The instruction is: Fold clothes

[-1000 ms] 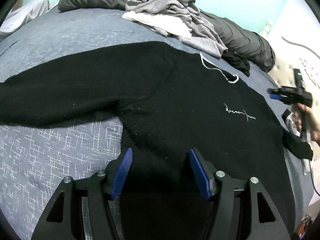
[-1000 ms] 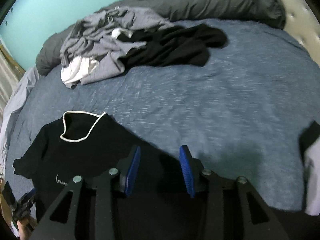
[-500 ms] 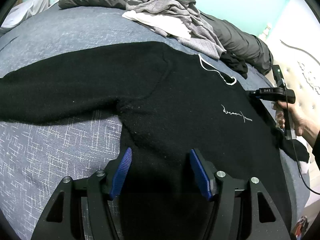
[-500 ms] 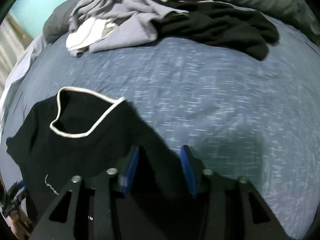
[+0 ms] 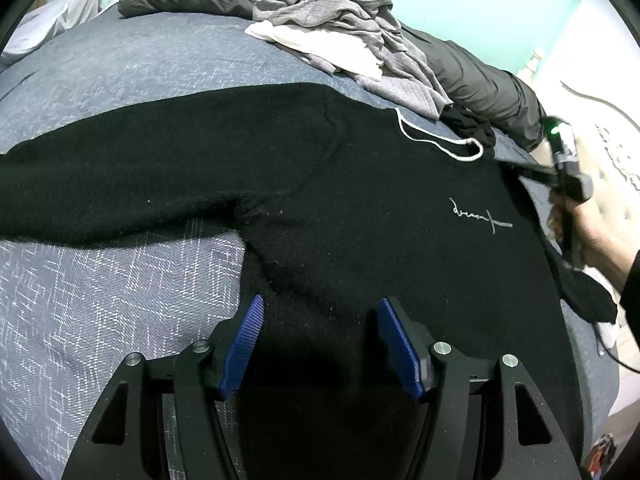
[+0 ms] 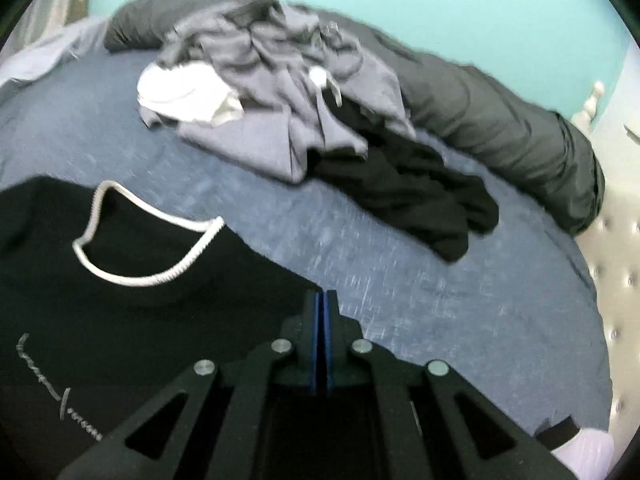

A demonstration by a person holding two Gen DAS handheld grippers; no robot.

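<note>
Right wrist: right tool clamped at black sweater's shoulder edge.

A black sweater is lying spread flat across the middle of the left wrist view, front up, one sleeve stretching out to the left edge. A white-trimmed neckline is sitting at upper right, small grey script showing on the chest below it. In the right wrist view the sweater is filling the lower left.
</note>
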